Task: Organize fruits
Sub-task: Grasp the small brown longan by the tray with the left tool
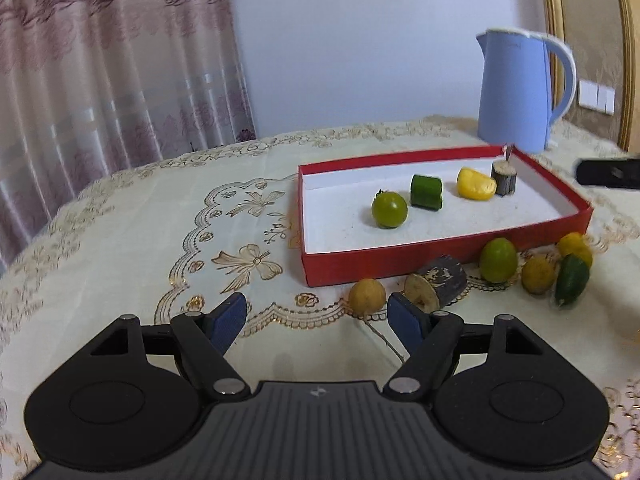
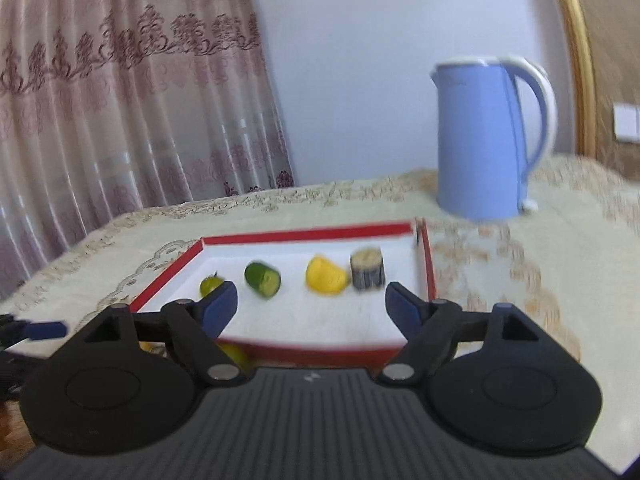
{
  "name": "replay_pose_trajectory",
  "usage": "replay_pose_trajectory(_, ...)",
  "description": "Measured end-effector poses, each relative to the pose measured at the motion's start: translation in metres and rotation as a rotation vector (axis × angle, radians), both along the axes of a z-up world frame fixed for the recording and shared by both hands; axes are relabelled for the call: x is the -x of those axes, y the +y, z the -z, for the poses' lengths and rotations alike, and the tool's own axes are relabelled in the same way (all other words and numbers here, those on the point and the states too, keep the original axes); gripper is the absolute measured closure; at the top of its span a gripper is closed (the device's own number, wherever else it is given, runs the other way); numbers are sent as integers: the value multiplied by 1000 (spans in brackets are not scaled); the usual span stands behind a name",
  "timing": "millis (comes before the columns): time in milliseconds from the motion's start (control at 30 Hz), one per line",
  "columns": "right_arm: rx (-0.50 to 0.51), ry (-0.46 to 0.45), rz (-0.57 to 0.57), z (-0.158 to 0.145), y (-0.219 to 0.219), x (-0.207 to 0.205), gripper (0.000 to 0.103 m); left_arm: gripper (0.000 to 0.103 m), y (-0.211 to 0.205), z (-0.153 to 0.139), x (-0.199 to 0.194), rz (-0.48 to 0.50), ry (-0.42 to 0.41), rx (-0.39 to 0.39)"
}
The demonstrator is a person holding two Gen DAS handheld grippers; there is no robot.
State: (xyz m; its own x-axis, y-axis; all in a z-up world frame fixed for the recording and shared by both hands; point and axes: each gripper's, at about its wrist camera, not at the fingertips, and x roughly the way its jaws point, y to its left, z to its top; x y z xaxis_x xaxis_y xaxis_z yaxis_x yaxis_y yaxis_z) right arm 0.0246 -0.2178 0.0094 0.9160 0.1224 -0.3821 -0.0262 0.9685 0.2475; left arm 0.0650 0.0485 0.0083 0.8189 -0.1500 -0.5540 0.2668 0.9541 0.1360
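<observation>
Both grippers, left gripper [image 1: 316, 322] and right gripper [image 2: 310, 306], we hold wide open and empty. Inside the red box [image 1: 444, 254] four pieces already lie; about six remain on the tablecloth [image 1: 132, 240], with the small yellow fruit [image 1: 367, 295] nearest, just beyond our left fingertips.

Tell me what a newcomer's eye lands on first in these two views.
The red box at the centre of the embroidered tablecloth holds a row: green tomato, cucumber piece, yellow fruit, small wooden stump. Behind it stands a blue kettle; more fruits lie loose along its near wall.
</observation>
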Motion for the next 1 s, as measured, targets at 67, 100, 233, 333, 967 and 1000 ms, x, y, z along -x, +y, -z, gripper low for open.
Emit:
replay_pose_trajectory(67, -29, 21, 0, 8, -3, 2, 23, 26, -5, 4, -7, 14, 12, -12)
replay_pose_trajectory(100, -31, 30, -4, 11, -3, 3, 23, 26, -7, 6, -11, 21, 21, -16)
replay_pose_trajectory(233, -18, 32, -7, 13, -4, 10, 23, 38, -12, 15, -23, 35, 58, -37)
replay_pose_trajectory(333, -23, 25, -12, 13, -3, 15, 23, 39, -13, 15, -29, 53, 73, -17)
replay_pose_trajectory(967, -23, 8, -22, 8, -1, 33, 23, 78, -16, 17, -37, 48, 122, 60)
replay_pose_trajectory(1000, -24, 5, -25, 7, -1, 34, 23, 78, -14, 15, -33, 38, 111, 59)
